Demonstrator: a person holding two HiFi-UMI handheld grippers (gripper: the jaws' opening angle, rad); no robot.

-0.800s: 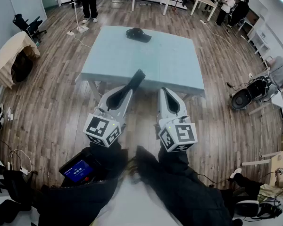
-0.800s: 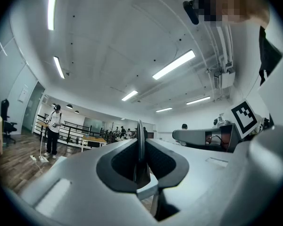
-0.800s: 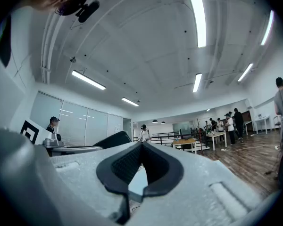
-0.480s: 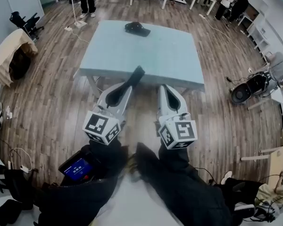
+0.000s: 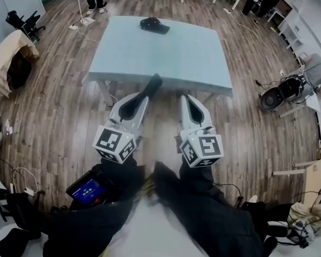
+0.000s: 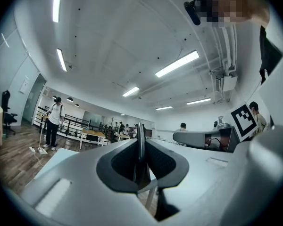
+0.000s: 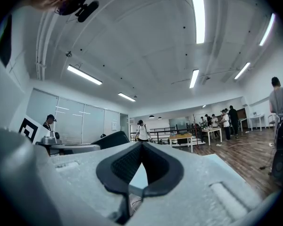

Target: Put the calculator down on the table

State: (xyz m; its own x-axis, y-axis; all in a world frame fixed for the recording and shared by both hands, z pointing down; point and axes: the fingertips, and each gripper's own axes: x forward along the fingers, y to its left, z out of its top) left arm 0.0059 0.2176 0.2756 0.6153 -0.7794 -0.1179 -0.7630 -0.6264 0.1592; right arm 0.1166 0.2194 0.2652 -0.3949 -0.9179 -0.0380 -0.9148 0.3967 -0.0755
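In the head view my left gripper (image 5: 143, 96) is shut on the calculator (image 5: 153, 84), a flat dark slab that sticks out forward past the jaw tips. It hangs in the air just short of the near edge of the light blue table (image 5: 166, 58). The left gripper view shows the calculator (image 6: 140, 134) edge-on as a thin dark blade, pinched between the jaws of the left gripper (image 6: 140, 147). My right gripper (image 5: 185, 97) is level beside the left one, shut and empty. In the right gripper view the tips of the right gripper (image 7: 141, 145) meet with nothing between them.
A black cap (image 5: 154, 24) lies at the table's far edge. On the wooden floor are a dark round device with cables (image 5: 278, 97) at the right and a cloth-covered table (image 5: 8, 55) at the left. People stand at benches far behind.
The table and room have slid a little upward in the head view. Both grippers keep the same pose, and the calculator stays gripped in the left one.
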